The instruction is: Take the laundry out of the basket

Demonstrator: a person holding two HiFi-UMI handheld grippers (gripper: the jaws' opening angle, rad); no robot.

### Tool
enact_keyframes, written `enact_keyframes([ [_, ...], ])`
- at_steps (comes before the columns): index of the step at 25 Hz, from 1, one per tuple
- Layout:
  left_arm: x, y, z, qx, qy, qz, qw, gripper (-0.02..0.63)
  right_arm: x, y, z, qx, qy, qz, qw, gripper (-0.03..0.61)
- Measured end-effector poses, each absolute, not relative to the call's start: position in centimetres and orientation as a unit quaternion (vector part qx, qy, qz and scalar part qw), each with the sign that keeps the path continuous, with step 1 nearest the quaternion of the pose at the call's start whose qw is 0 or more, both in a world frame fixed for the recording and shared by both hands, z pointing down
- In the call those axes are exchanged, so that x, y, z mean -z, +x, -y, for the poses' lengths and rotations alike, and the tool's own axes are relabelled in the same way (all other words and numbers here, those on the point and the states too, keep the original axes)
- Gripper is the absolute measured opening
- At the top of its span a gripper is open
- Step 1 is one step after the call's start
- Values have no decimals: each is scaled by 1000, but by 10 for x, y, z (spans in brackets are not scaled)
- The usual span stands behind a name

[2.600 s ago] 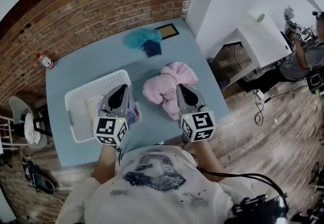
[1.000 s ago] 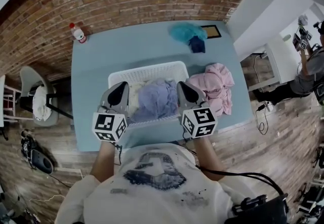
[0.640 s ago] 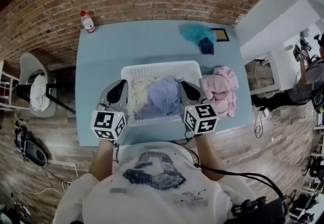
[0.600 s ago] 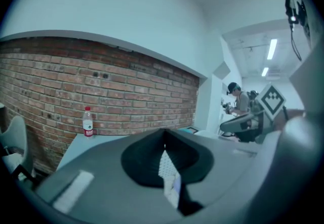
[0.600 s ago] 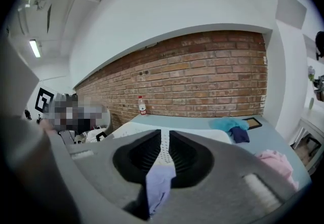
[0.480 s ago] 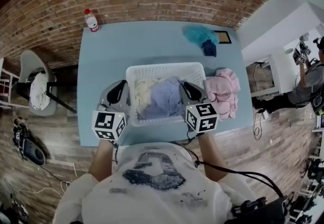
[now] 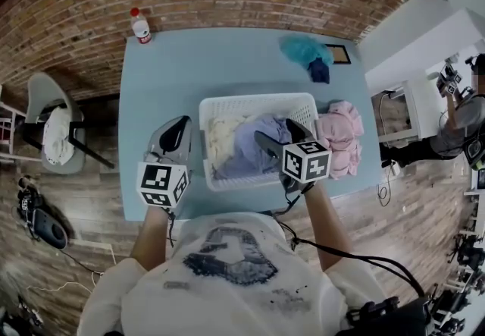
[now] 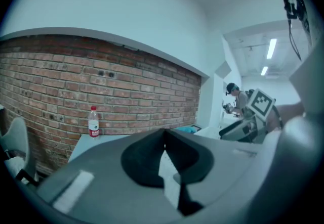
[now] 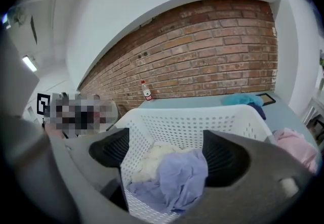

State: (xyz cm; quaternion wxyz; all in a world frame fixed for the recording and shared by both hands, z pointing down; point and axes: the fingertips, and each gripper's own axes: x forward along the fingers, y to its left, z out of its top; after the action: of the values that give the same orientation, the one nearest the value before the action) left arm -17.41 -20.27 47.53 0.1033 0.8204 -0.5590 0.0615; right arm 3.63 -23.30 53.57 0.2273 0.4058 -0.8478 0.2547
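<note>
A white perforated basket (image 7: 258,100) (image 9: 192,117) stands on the light blue table (image 7: 167,76). In it lie a lavender cloth (image 7: 256,151) (image 9: 177,177) and a cream cloth (image 7: 223,133) (image 9: 151,158). My right gripper (image 7: 274,139) (image 9: 167,154) tilts down over the basket's near right part. Its jaws have just been opening and stand wide, with nothing pressed between them. The lavender cloth lies just below. My left gripper (image 7: 177,130) (image 8: 164,142) hangs left of the basket, jaws together and empty. A pink laundry pile (image 7: 341,137) (image 9: 296,147) lies right of the basket.
A teal cloth (image 7: 303,48) (image 9: 245,99) and a dark blue one (image 7: 318,70) lie at the table's far right beside a small framed picture (image 7: 339,54). A plastic bottle (image 7: 141,26) (image 8: 93,122) stands at the far left corner by the brick wall. A chair (image 7: 53,137) is on the left.
The right gripper has dipped over the basket's near right corner and its jaws have opened wide. The left gripper stays shut left of the basket.
</note>
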Motion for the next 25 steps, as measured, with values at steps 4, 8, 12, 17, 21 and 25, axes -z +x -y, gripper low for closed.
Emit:
enact_keyframes([
  [4,-477,-179,213,-61,822,556,105,-8,-548,26,242,-273,398,844,235,490],
  [8,-479,-181,225,-63,824,553,105,-9,-558,20,250,-285,388,842,242,529],
  [12,-484,-179,238,-68,826,549,110,-9,-573,19,257,-294,386,836,256,530],
  [17,-492,-176,252,-73,828,544,117,-9,-602,22,271,-307,408,812,283,529],
  [21,-497,-173,262,-77,830,539,122,-8,-628,20,284,-326,423,794,291,529],
  [25,-504,-175,271,-79,830,537,127,-9,-660,20,288,-352,428,775,304,532],
])
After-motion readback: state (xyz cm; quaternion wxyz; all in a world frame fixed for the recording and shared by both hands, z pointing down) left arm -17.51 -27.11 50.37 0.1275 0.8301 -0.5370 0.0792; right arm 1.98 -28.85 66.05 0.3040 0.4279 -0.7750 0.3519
